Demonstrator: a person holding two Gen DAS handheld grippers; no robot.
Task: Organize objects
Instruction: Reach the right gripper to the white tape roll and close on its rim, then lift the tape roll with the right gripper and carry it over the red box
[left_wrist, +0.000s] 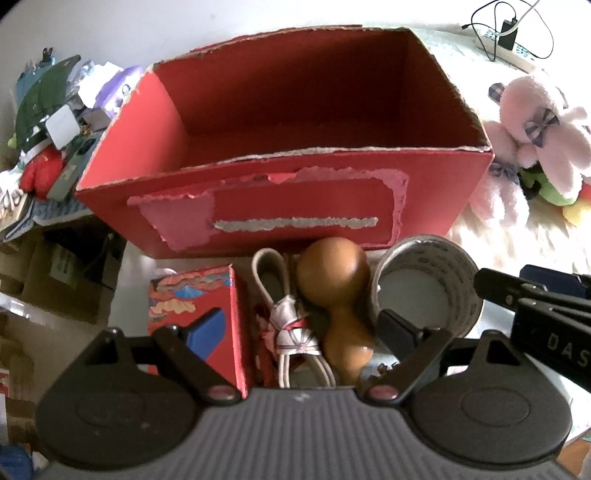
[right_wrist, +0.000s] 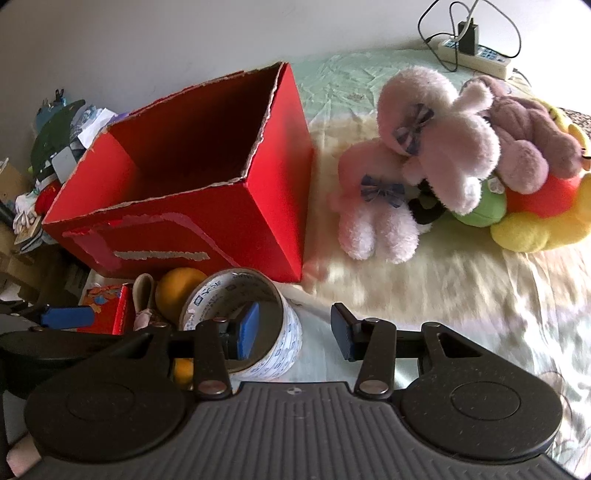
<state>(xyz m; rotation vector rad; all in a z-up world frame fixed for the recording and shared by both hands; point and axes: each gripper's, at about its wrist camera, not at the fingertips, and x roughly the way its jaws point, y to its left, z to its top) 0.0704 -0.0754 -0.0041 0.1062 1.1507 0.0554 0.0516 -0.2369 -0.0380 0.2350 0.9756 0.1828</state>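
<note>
Tongs-wise, the right tongs (right_wrist: 295, 332) were spread apart straddling the wall of the tape roll (right_wrist: 243, 325), one blue pad inside the ring, nothing pinched. The left tongs (left_wrist: 306, 332) were apart too, hovering over the gourd (left_wrist: 338, 299) and the bundled cord (left_wrist: 291, 325) at lower center of the left view.

All of it sat just in front of the red box (left_wrist: 280, 206), which looked empty inside from what I could see. I figured the roll was light and stiff, so clamping its wall should hold. The gourd looked smooth and probably slippery; I'd have taken it at the narrow waist.

Small blue print ran around the roll but was too small to read. "DAS" showed on the other tool at the right edge.
</note>
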